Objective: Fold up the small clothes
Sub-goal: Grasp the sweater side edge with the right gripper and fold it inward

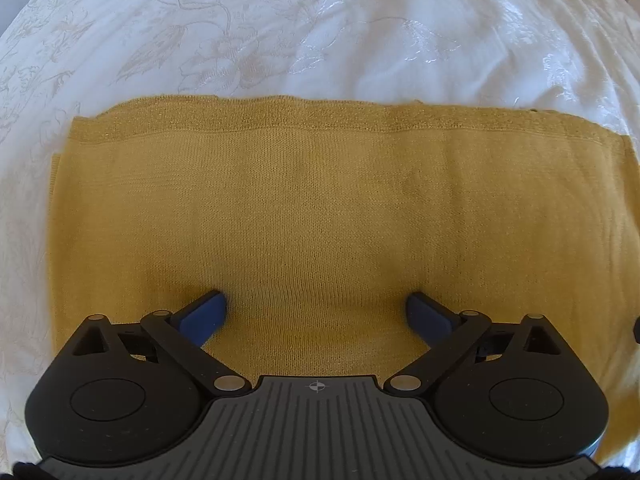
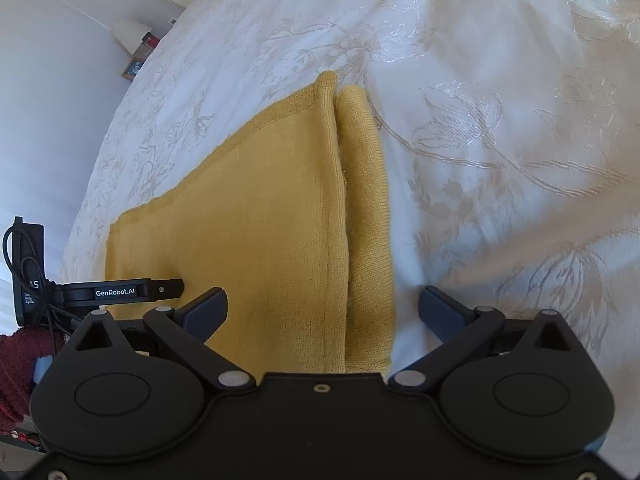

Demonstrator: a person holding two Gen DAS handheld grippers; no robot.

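While the left gripper (image 1: 316, 312) hangs low over the yellow knit top (image 1: 320, 208), its two blue fingers (image 1: 204, 316) are spread wide and they hold nothing. From this side the top lies flat on the white bedspread (image 1: 280, 32). It already looks folded into a wide block, with a ribbed band (image 1: 280, 120) along the edge farthest from the gripper. The gripper sits above the near middle of the top, and I cannot tell if the fingers touch the cloth.

Over on the right side, the right gripper (image 2: 324, 308) is wide open too — nothing is between its fingers (image 2: 440, 312). It hangs over the right edge of the top (image 2: 260, 220), with one finger above the knit and the other above the bedspread (image 2: 500, 120) just beside it. Here you can see a folded-in flap or sleeve (image 2: 368, 200) peeking out along that right edge, under the top layer. The tip of the other gripper (image 2: 160, 286) shows near the left side of the top.

I think the top will feel soft and light and floppy. It will sag and bend if you lift it in one spot — so it is best to pinch both layers close to an edge or a corner, one gripper on each side. The knit looks a bit grippy, not slippery. The flap could slide out if only the top layer gets grabbed.
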